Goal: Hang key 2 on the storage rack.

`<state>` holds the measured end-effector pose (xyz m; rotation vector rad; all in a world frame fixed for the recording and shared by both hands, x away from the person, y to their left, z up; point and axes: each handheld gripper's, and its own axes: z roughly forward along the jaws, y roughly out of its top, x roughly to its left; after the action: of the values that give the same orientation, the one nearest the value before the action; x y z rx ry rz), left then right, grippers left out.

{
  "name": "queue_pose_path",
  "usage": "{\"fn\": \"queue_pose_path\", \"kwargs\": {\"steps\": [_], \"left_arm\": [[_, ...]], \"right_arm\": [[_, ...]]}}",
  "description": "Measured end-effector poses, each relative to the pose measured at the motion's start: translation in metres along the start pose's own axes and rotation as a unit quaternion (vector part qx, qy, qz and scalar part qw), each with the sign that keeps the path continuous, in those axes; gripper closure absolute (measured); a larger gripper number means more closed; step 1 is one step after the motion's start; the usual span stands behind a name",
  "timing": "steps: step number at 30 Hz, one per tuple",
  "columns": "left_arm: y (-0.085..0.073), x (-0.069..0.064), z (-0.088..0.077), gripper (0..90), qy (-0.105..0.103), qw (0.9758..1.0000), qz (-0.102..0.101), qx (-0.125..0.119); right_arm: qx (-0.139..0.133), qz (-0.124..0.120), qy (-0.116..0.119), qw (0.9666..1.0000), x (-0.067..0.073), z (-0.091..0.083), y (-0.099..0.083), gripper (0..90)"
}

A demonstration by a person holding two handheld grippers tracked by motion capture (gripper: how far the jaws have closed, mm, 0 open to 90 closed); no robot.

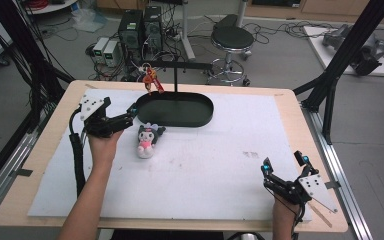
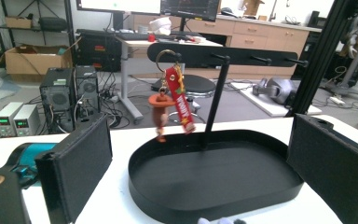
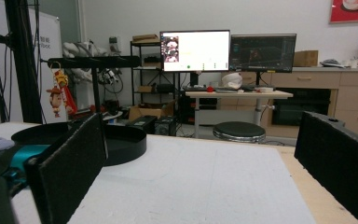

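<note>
I am holding my left hand-held gripper (image 1: 130, 116) low over the counter (image 1: 280, 107), its jaws spread apart with nothing between them, pointing at the tray (image 1: 175, 109). Just beside it, nearer to me, a plush toy (image 1: 146, 139) is lying on the white sheet (image 1: 205, 165): white body, pink dress, dark ears, its head toward the tray and touching or almost touching the tray's rim. In the left gripper view only the tips of its ears are peeking up at the bottom edge.

The tray (image 2: 214, 182) is sitting right ahead of the jaws, black, oval, shallow and bare inside. A thin post is rising from its back part, carrying a black crossbar (image 2: 223, 55) with pegs. A keychain (image 2: 172, 100) is hanging from the bar's left end by a ring: a red strap with yellow letters and a small figure in a brown hat, dangling above the tray's rim.

My right hand-held gripper (image 1: 284, 162) is resting well apart at the counter's near right corner, jaws released and holding nothing.

Beyond the counter, computers (image 1: 140, 30) and a stool (image 1: 232, 37) are standing on the floor.
</note>
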<state>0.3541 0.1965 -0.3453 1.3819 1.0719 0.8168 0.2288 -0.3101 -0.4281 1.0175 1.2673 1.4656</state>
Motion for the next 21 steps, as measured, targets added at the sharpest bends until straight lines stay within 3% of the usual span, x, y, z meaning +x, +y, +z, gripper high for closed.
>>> {"fn": "queue_pose_path", "kwargs": {"steps": [16,21], "left_arm": [[-0.023,-0.01,-0.006,7.1,0.0,0.9998,0.009,0.02],[-0.025,-0.014,-0.01,7.0,0.002,0.9999,0.013,0.001]], "right_arm": [[0.0,0.0,-0.001,1.0,0.0,0.0,0.0,1.6],[0.0,-0.002,-0.001,1.0,0.0,0.0,0.0,1.5]]}}
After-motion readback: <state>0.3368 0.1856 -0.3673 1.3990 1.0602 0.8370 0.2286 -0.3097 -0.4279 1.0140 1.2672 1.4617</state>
